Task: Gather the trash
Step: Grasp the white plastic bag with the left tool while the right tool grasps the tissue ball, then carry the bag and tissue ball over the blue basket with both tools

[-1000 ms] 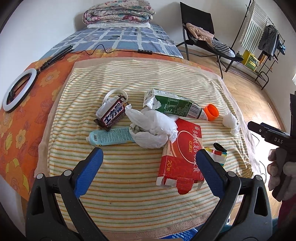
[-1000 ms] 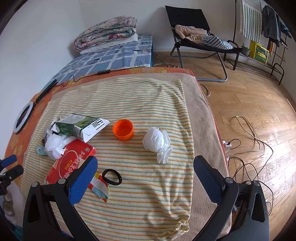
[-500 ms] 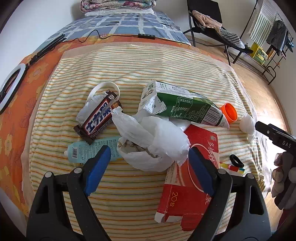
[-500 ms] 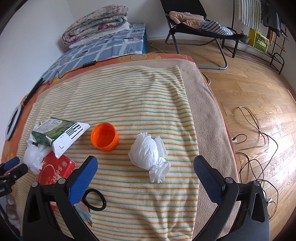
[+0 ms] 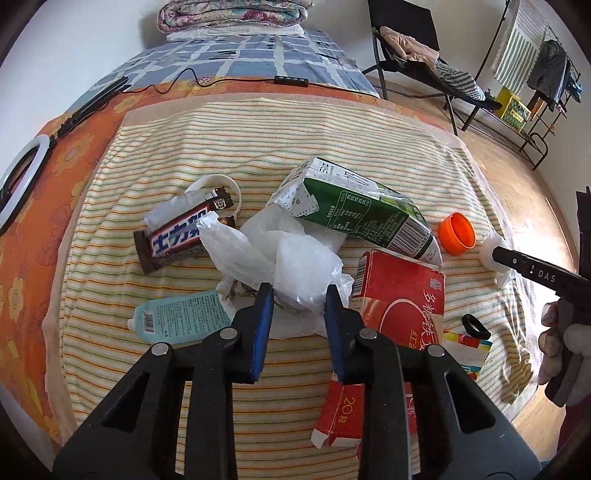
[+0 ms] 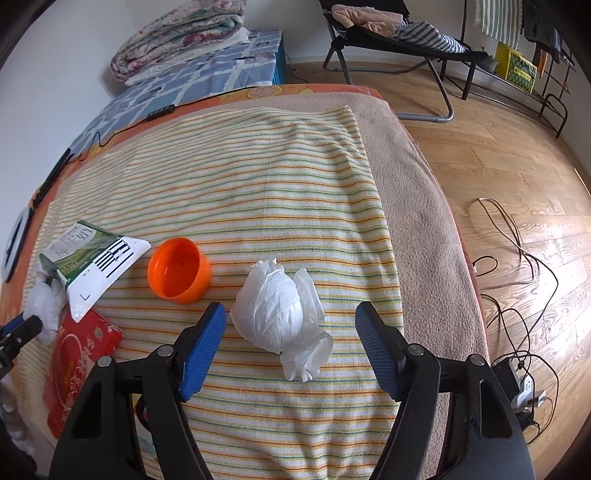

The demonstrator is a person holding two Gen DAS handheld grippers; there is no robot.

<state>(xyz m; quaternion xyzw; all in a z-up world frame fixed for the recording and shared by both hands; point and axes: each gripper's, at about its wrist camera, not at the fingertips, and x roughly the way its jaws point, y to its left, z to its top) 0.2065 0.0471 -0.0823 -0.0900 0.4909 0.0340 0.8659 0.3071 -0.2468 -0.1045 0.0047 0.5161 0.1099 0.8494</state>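
Trash lies on a striped towel [image 5: 332,136] on a bed. My left gripper [image 5: 300,295] is shut on a crumpled white plastic bag [image 5: 280,258]. Around the bag lie a chocolate bar wrapper [image 5: 181,232], a teal tube [image 5: 181,317], a green carton [image 5: 362,218], a red box [image 5: 391,325] and an orange cap [image 5: 458,233]. My right gripper [image 6: 290,314] is open, its fingers on either side of a white crumpled wad [image 6: 277,310]. The orange cap [image 6: 179,269] and the carton [image 6: 92,254] lie to its left.
A black ring [image 5: 474,325] and a colourful wrapper [image 5: 465,347] lie right of the red box. A ring light [image 5: 22,177] sits at the bed's left edge. Folded quilts [image 5: 232,14] lie at the far end. A chair [image 6: 399,33] and cables [image 6: 517,258] are on the wood floor at right.
My left gripper moved forward and closed on the white plastic bag. My right gripper moved forward and down until its open fingers flank the white wad.
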